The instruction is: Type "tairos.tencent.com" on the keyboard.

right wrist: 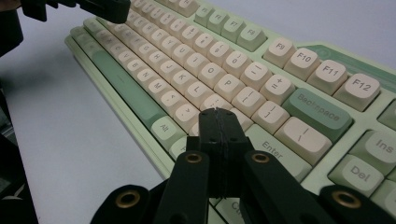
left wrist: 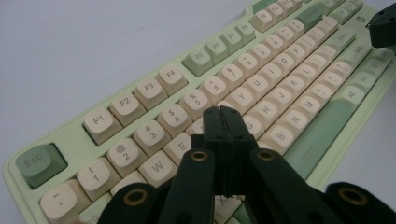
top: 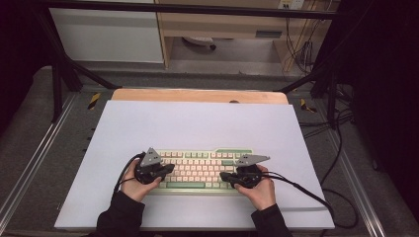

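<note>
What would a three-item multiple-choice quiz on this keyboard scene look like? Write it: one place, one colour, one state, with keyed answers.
1. The keyboard lies on:
A. a white sheet
B. the floor
C. a shelf

2. The Esc key is:
A. red
B. green
C. black

3. The left gripper has its jaws:
A. wide open
B. clamped on a cable
C. shut, with nothing between them

Answers:
1 A, the white sheet spreads under it in the high view.
2 B, its cap is dark green beside cream keys.
3 C, the jaws meet above the keys in the left gripper view.
</note>
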`<act>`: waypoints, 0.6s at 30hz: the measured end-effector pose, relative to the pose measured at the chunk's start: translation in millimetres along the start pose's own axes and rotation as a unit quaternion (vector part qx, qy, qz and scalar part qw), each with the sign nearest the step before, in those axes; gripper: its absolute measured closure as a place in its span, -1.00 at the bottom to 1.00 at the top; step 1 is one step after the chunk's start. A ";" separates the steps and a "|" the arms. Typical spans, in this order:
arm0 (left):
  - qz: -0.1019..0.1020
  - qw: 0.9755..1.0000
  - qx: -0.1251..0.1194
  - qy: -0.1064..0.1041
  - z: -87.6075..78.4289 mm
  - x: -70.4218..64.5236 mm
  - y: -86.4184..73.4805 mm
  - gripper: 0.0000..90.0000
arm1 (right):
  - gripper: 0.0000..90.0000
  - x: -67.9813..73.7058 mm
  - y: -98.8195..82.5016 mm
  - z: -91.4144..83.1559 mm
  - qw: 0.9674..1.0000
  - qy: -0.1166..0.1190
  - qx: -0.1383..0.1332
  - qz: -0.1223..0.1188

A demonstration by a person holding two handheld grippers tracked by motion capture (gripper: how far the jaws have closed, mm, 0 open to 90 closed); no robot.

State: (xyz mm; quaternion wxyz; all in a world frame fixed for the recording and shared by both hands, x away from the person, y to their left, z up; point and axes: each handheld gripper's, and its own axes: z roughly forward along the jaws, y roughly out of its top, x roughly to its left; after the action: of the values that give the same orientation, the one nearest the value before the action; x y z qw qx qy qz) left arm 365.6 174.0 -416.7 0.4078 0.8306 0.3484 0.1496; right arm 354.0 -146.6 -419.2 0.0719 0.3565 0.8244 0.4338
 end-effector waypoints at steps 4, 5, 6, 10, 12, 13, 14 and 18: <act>0.000 1.000 0.000 0.000 7.2 -1.7 4.5 1.00 | 1.00 -0.2 -0.4 0.2 1.000 0.000 0.003 0.000; 0.000 1.000 0.001 -0.001 9.3 -2.1 5.6 1.00 | 1.00 -0.2 -0.5 0.3 1.000 0.000 0.003 0.001; -0.001 1.000 0.002 -0.001 11.7 -3.0 6.9 1.00 | 1.00 -0.2 -0.7 0.7 1.000 0.001 0.001 0.001; 0.000 1.000 0.004 -0.004 21.4 -6.2 11.0 1.00 | 1.00 0.0 -1.0 1.1 1.000 0.002 0.004 0.001; 0.000 1.000 0.007 -0.004 24.8 -7.0 11.6 1.00 | 1.00 0.0 -0.9 0.6 1.000 0.002 0.002 0.000; 0.000 1.000 0.007 -0.004 26.0 -7.4 11.7 1.00 | 1.00 0.0 -0.8 0.2 1.000 0.001 0.002 0.000; 0.000 1.000 0.007 -0.003 27.0 -7.6 11.7 1.00 | 1.00 -0.2 -0.9 0.1 1.000 0.002 0.001 0.000; 0.002 1.000 0.009 0.000 29.4 -7.8 11.0 1.00 | 1.00 -0.4 -1.2 0.1 1.000 0.001 0.002 -0.001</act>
State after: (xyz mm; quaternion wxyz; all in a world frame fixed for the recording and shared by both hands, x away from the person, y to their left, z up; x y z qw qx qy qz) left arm 380.8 147.0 -426.2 0.4001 0.8350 0.3481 0.1468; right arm 353.8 -147.2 -420.3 0.0705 0.3554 0.8255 0.4329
